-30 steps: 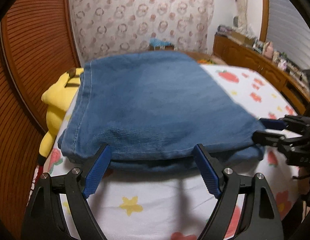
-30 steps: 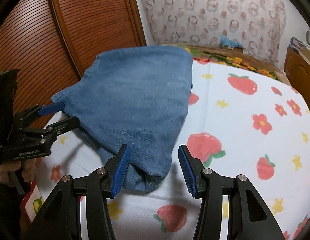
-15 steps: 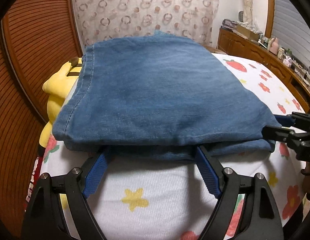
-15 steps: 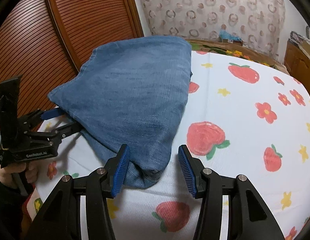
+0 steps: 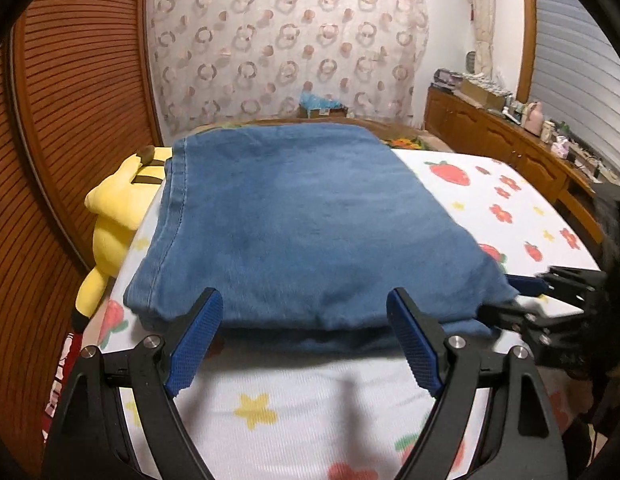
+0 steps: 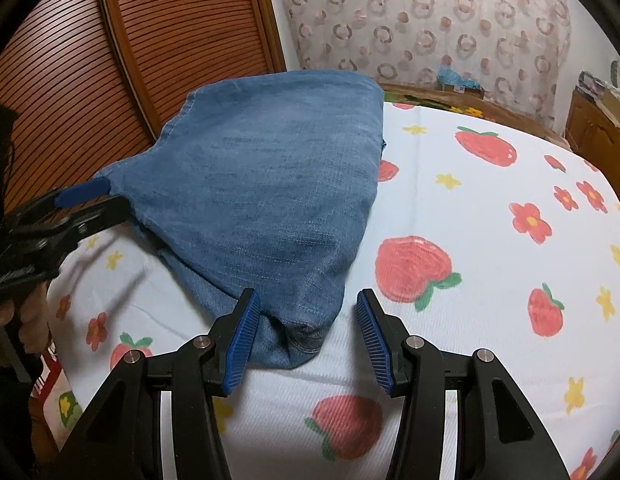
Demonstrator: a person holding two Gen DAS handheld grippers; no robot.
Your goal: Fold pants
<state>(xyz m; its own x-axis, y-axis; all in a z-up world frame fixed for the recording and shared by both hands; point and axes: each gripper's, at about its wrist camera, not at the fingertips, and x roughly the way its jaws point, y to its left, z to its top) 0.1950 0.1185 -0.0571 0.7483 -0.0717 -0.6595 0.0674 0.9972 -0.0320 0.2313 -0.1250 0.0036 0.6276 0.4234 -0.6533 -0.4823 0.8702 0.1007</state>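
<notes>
Right wrist view: both tongs (image 6: 306,332) gape, gripping nothing; jeans (image 6: 270,184) look folded, but snagging that corner could undo the stack.

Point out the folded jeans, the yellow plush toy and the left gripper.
folded jeans (image 5: 310,232): left wrist view, middle of the top denim layer.
yellow plush toy (image 5: 114,216): left wrist view, its yellow body beside the jeans.
left gripper (image 5: 306,328): left wrist view, midway between its blue fingers.
</notes>
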